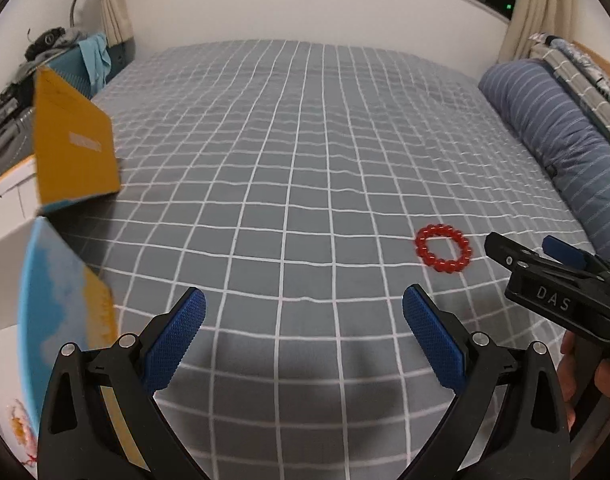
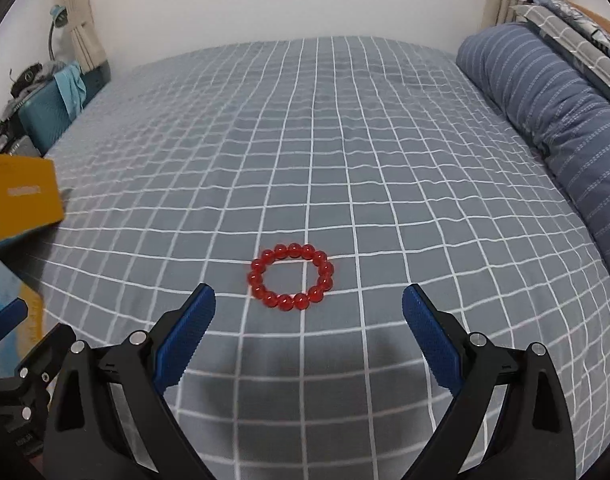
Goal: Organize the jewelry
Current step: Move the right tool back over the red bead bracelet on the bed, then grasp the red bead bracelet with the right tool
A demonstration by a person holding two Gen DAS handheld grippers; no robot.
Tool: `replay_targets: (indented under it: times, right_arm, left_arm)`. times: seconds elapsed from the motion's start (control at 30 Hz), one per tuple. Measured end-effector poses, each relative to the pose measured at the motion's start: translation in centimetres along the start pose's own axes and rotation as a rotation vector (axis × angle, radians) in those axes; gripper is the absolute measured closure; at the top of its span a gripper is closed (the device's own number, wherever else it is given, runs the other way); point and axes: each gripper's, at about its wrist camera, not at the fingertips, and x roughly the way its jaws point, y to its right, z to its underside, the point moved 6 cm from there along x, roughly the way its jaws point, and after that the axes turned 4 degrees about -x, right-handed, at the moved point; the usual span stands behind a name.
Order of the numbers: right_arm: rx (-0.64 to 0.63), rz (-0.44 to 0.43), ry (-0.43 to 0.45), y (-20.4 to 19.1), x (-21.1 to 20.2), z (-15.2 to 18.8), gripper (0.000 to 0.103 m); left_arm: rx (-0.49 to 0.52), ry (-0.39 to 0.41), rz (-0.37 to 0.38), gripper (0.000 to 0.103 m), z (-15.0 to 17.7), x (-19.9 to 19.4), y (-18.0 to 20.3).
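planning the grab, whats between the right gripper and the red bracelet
Nothing but bare checked bedsheet lies between the right gripper and the red bead bracelet, as the right wrist view shows.

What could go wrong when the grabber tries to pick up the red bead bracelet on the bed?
The red bead bracelet lies flat on the soft checked bedsheet, so the open right gripper might pinch fabric along with beads. The round beads look smooth and could slip from the pads. The yellow box sits well off to the left, so the carry is long.
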Motion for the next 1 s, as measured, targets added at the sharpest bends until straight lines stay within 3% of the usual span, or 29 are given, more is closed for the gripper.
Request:
replay_targets:
  times: [0.37, 0.67, 0.9, 1.0]
  right_arm:
    - [-0.011, 0.006, -0.084, 1.0, 6.5, 0.2, 0.031]
    - [0.018, -0.016, -0.115, 1.5, 8.1, 0.8, 0.061]
    - [0.034, -0.023, -0.111, 1.8, 8.4, 0.9, 0.068]
    - [0.032, -0.033, -0.111, 1.7, 8.5, 1.0, 0.077]
  left_arm:
    - [0.016, -0.042, 0.013, 0.006, 0.4, 5.0, 0.3]
    - [0.029, -0.061, 0.004, 0.006, 1.1, 5.9, 0.2]
    - [0.024, -0.062, 0.005, 0.006, 1.1, 6.0, 0.0]
    - [0.027, -0.064, 0.002, 0.006, 1.1, 6.0, 0.0]
